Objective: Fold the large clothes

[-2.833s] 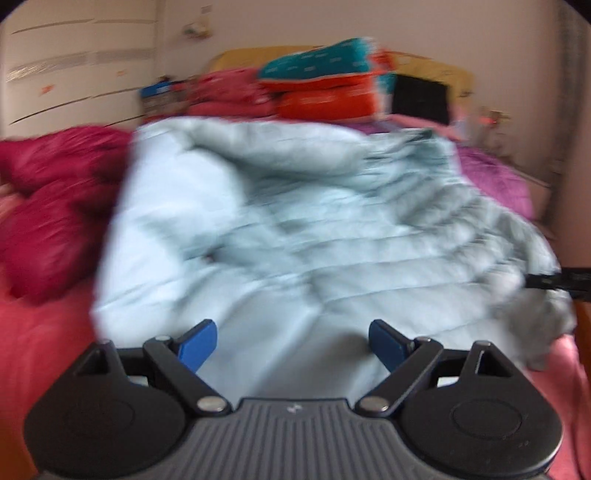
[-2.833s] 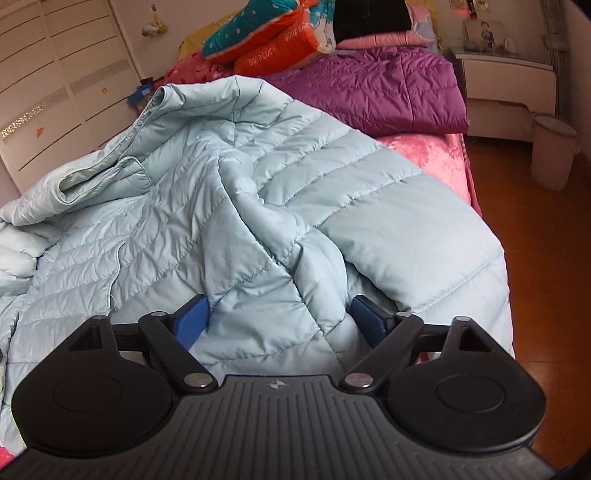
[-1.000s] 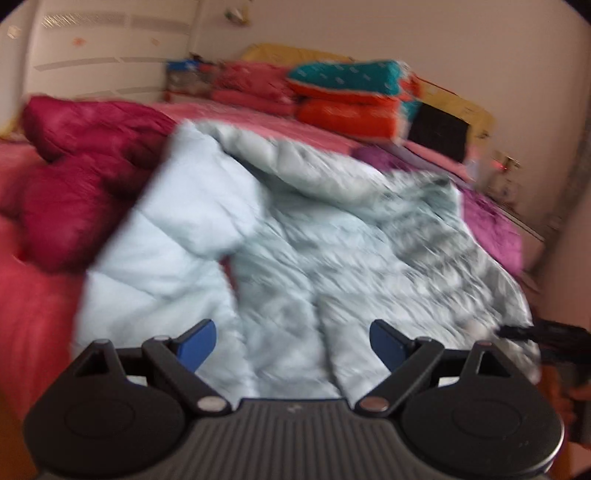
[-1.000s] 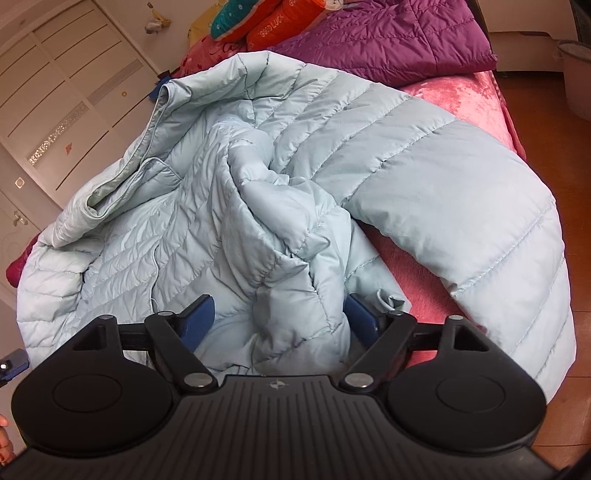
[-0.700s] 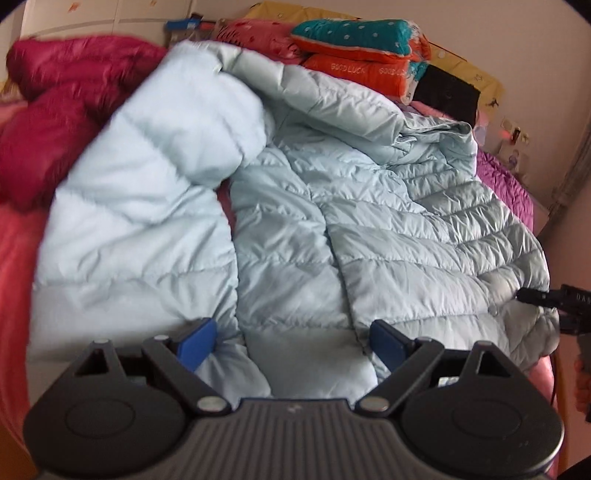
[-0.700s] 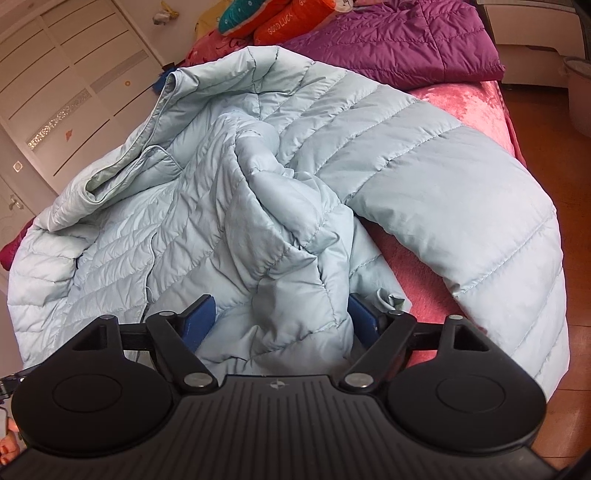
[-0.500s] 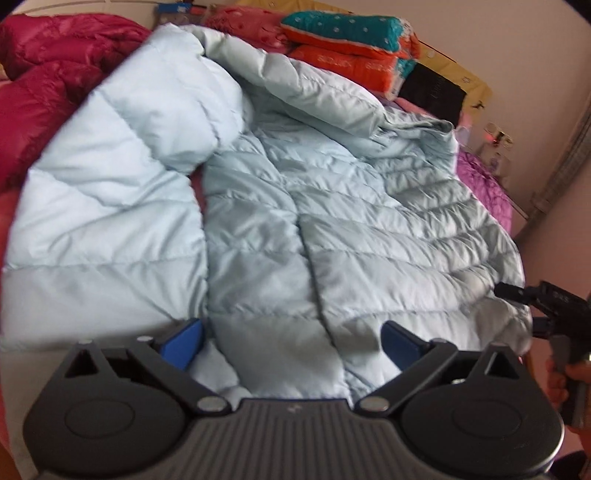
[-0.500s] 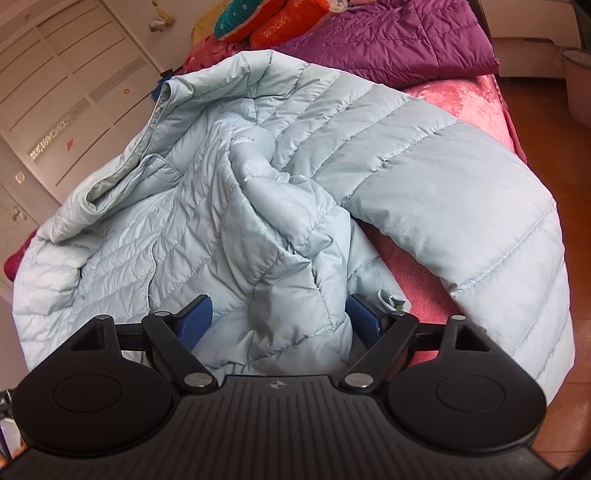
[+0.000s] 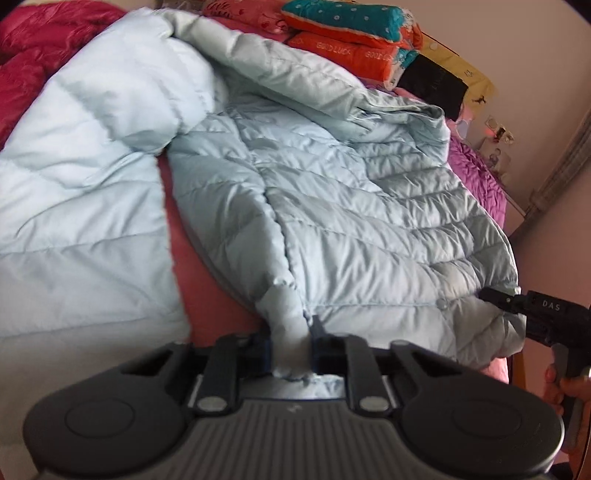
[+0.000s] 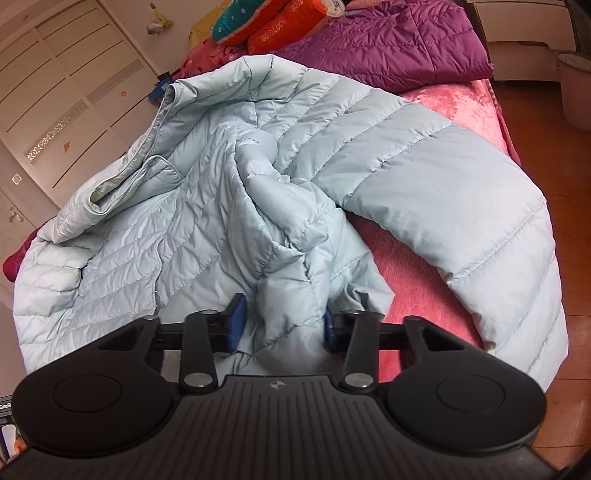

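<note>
The left gripper (image 9: 291,349) is closing, its blue pads now pinched on a narrow fold at the bottom hem of a pale blue down jacket (image 9: 351,221), right where the front opening ends. Half a second ago those same jaws stood wide apart with the hem lying loose between them. The right gripper (image 10: 282,326) is closing too, its pads (image 10: 236,323) pressing either side of a thick bunched fold of the jacket (image 10: 280,236) near the other lower corner; a moment before, they sat far apart around the same bundle.

The jacket lies spread, front side up, across a bed covered in pink-red fabric (image 10: 458,99). One sleeve (image 9: 85,192) stretches out to the left in the left wrist view, a strip of bed cover showing between it and the body. The other sleeve (image 10: 454,199) curves away towards the bed's edge in the right wrist view. The hood (image 9: 288,77) is rumpled at the far end.

Beyond the jacket sit a purple quilted coat (image 10: 388,44), a crimson one (image 9: 44,40), and stacked orange and teal pillows (image 9: 354,33). A person's hand (image 9: 569,391) holding the right gripper's handle shows at the edge of the left wrist view, nearer the hem than it was a second ago. White wardrobe doors (image 10: 62,96) line the far wall.
</note>
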Available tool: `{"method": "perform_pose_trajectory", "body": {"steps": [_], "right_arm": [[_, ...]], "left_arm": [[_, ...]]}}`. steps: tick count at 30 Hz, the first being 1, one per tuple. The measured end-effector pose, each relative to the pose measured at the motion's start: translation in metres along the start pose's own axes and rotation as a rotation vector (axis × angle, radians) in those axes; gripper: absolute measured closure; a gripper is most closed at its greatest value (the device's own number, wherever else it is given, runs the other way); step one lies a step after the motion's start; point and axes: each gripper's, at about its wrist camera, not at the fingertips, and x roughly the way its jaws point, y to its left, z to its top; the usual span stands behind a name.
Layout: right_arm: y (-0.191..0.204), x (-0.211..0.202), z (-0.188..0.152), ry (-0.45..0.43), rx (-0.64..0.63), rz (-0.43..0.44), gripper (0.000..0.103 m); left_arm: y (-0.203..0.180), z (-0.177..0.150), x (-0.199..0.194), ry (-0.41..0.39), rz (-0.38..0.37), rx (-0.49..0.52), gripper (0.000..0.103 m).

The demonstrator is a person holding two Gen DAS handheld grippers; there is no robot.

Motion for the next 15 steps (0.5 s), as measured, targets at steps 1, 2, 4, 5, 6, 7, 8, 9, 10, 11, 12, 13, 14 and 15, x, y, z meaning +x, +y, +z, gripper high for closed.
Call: {"method": "perform_pose_trajectory", "body": {"steps": [1, 2, 4, 5, 6, 7, 8, 9, 10, 11, 12, 13, 14, 15], "right_arm": [[0.0, -0.003, -0.001, -0.003, 0.0, 0.001, 0.064], [0.001, -0.007, -0.001, -0.006, -0.003, 0.001, 0.067], [0.003, -0.014, -0.002, -0.014, -0.009, 0.003, 0.073], [0.004, -0.018, -0.002, -0.019, -0.007, 0.006, 0.074], [0.004, -0.021, -0.002, -0.023, 0.001, 0.014, 0.076], [0.004, -0.025, -0.002, -0.026, 0.012, 0.023, 0.078], [0.004, -0.029, -0.002, -0.026, 0.027, 0.035, 0.078], [0.004, -0.033, -0.002, -0.024, 0.04, 0.049, 0.08], [0.004, -0.036, -0.002, -0.022, 0.051, 0.063, 0.081], [0.004, -0.04, -0.003, -0.018, 0.065, 0.078, 0.082], [0.004, -0.044, -0.003, -0.015, 0.084, 0.098, 0.082], [0.005, -0.048, -0.004, -0.015, 0.102, 0.119, 0.082], [0.005, -0.053, -0.004, -0.017, 0.118, 0.142, 0.082], [0.005, -0.056, -0.003, -0.019, 0.135, 0.169, 0.082]], "left_arm": [[-0.003, 0.0, -0.002, 0.001, -0.001, 0.008, 0.093], [-0.005, 0.001, -0.006, 0.0, -0.005, 0.009, 0.094], [-0.006, 0.005, -0.015, -0.006, -0.024, 0.001, 0.095], [-0.006, 0.007, -0.022, -0.014, -0.039, -0.005, 0.096], [-0.006, 0.01, -0.029, -0.022, -0.056, -0.009, 0.096], [-0.007, 0.013, -0.036, -0.032, -0.071, -0.009, 0.096], [-0.007, 0.016, -0.044, -0.044, -0.084, -0.009, 0.096], [-0.008, 0.018, -0.052, -0.054, -0.096, -0.011, 0.096], [-0.009, 0.02, -0.06, -0.064, -0.108, -0.013, 0.096], [-0.009, 0.022, -0.068, -0.074, -0.119, -0.016, 0.096], [-0.009, 0.024, -0.075, -0.085, -0.127, -0.02, 0.096], [-0.009, 0.026, -0.084, -0.097, -0.136, -0.024, 0.096], [-0.009, 0.028, -0.092, -0.109, -0.148, -0.029, 0.096], [-0.008, 0.031, -0.101, -0.122, -0.161, -0.035, 0.096]]}}
